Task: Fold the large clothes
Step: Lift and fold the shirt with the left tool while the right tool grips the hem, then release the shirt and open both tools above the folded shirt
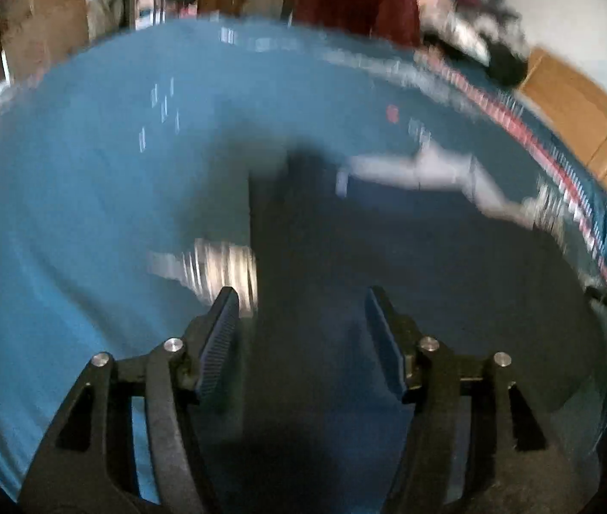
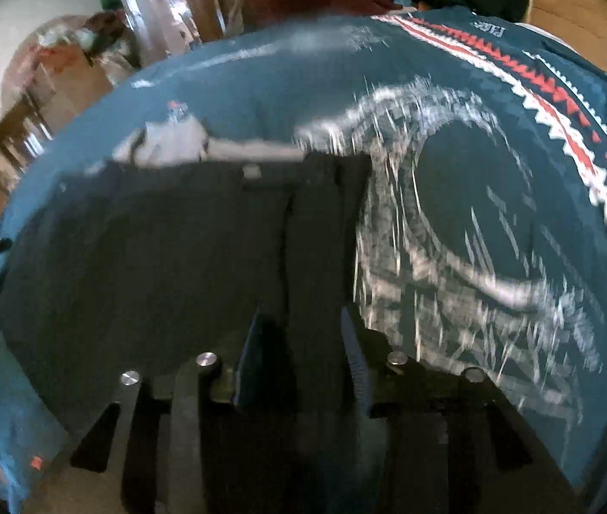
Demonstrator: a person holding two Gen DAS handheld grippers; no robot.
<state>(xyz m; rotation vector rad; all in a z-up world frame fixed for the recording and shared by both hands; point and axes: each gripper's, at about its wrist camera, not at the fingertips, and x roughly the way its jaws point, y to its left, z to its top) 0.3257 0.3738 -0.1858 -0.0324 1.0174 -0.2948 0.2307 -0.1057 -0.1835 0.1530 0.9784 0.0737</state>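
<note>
Teal cloth with a red and white zigzag border covers the surface, and a dark garment lies on it, its pale waistband at the far edge. Both views are blurred. The left gripper hangs spread above the garment, grasping nothing. The right gripper straddles a dark fold; whether it pinches, I cannot tell.
</note>
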